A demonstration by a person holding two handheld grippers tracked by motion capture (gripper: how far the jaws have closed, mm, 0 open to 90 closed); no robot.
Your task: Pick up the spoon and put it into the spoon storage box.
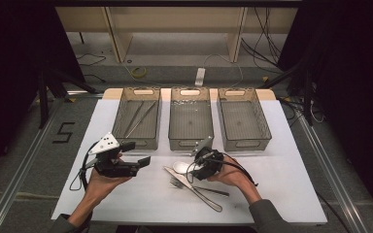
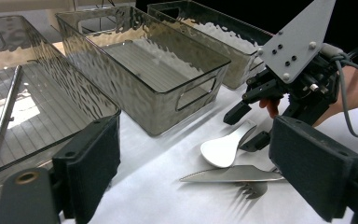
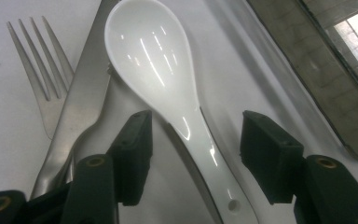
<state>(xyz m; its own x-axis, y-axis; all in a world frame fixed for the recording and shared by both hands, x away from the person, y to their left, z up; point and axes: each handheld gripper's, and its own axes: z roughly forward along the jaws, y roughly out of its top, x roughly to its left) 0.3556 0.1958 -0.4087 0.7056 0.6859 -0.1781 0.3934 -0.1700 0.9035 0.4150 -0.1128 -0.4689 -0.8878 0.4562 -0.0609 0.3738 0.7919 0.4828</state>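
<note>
Dim room, grey floor (image 1: 24,145) w/ black "5" mark (image 1: 63,132), wooden shelf legs (image 1: 118,34), loose cables (image 1: 267,34), metal rails (image 1: 19,179).

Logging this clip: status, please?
Right tool open, straddling white ceramic spoon handle, no grip. Left tool open, idle. Steel knife lies against spoon.

White-covered table (image 1: 281,160): three clear bins (image 1: 191,124) in a row at far edge; white spoon (image 1: 180,167), knife (image 1: 177,177) and fork (image 1: 194,192) lying together near front.
</note>
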